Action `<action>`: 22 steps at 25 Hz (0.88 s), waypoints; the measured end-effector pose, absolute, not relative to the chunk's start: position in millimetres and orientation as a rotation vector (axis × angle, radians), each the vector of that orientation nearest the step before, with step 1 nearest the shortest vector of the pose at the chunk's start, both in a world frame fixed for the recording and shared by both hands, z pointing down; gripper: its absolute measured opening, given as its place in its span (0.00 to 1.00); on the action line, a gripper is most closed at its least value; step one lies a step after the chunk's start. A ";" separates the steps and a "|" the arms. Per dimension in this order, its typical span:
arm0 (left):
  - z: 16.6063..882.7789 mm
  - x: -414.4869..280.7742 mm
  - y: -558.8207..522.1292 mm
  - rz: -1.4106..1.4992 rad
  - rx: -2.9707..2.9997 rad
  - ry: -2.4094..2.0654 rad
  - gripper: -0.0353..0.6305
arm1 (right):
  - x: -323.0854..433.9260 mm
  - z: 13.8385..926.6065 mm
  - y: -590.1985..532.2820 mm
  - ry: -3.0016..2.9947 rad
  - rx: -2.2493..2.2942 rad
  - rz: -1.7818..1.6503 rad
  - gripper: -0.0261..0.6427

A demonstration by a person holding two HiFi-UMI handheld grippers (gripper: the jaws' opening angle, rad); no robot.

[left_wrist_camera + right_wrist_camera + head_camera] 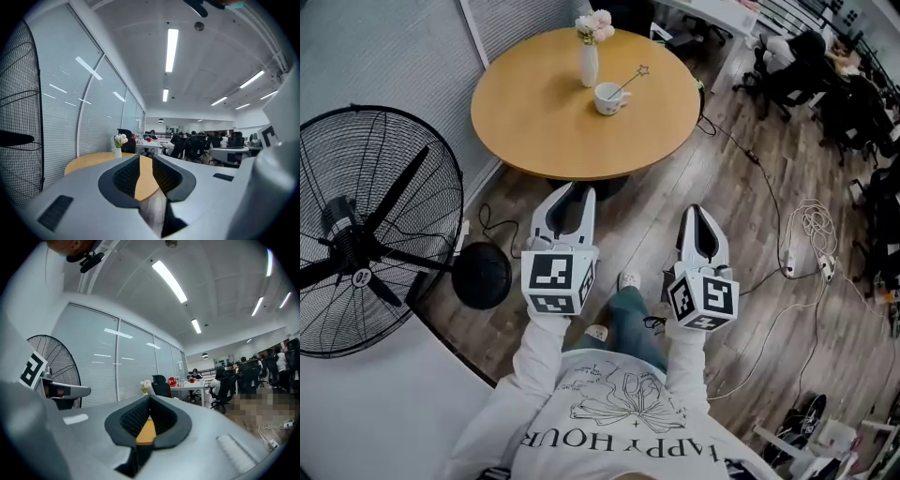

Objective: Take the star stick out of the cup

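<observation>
A white cup [607, 97] stands on the round wooden table [534, 122] at the top of the head view. The thin star stick [630, 80] leans out of it to the right. Both grippers are held over the floor, well short of the table. My left gripper [573, 192] [140, 159] is open, and only the table top shows through the gap. My right gripper [697, 214] [149, 398] has its tips touching and nothing in them. Neither gripper view shows the cup or the stick.
A white vase of flowers [590, 64] [118, 150] stands just left of the cup. A big black floor fan [366, 234] with a round base [481, 275] is at the left. Cables and a power strip [806, 234] lie on the wood floor at the right. Office desks with seated people are beyond.
</observation>
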State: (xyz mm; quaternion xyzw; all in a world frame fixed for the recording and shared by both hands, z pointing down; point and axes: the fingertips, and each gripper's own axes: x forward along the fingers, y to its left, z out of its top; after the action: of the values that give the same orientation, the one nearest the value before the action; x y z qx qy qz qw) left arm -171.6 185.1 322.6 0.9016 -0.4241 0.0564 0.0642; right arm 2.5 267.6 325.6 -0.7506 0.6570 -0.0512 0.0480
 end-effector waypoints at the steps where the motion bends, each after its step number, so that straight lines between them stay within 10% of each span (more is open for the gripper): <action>1: 323.6 -165.5 178.0 0.174 2.720 -1.287 0.16 | 9.1 325.7 259.4 2.008 -2.282 -0.155 0.06; 22: 309.0 -42.6 35.5 0.165 2.674 -1.441 0.17 | 140.7 302.7 93.9 2.142 -2.128 -0.112 0.06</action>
State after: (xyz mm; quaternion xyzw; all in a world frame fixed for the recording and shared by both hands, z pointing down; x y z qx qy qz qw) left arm -42.6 35.5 309.0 0.8779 -0.4732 0.0543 0.0495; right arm 140.7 93.9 302.7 -0.7030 0.7076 -0.0369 0.0601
